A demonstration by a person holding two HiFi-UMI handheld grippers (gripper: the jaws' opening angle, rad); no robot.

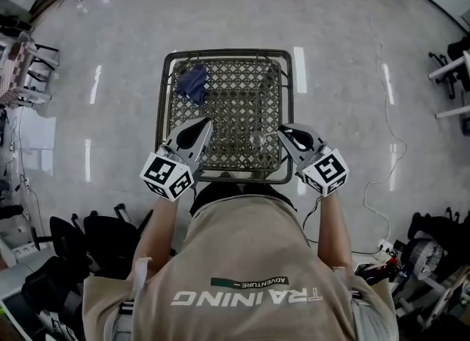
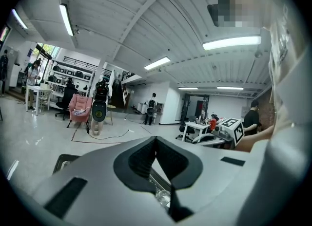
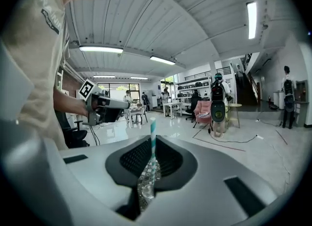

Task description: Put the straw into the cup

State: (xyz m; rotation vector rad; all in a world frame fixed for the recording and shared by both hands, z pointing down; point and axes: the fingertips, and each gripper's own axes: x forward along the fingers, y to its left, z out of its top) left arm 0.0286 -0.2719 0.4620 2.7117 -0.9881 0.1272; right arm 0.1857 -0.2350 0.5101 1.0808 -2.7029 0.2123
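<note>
I hold one claw in each hand above the desk [image 1: 220, 56], and the task is only at its beginning. My right claw [image 3: 152, 143] is closed on the straw [image 3: 152, 128]. It is a thin straw with green and white stripes, and it is pinched between the tips, with its free end standing out past them. In the head view this right claw [image 1: 283, 131] hangs over the near right part of the desk, and I cannot make out the straw there, because it is too thin. The cup [image 1: 257, 140] is a clear one and stands on the desk just beside the tips of the right claw, toward the middle. I see nothing inside it, but it is small in the picture. My left claw [image 2: 156, 139] has its tips pressed together with nothing between them. Through the gap behind the tips I see a piece of the desk rim and something clear, perhaps the cup, but I am not sure. This claw [image 1: 205, 123] hovers over the near left part of the desk, apart from the cup. A blue cloth [image 1: 192, 82] lies at the far left corner and has no part in the job. So, in my judgement, picking up the straw is done. What is left is to bring its lower end over the mouth of the cup, lower it in and open the right claw.
</note>
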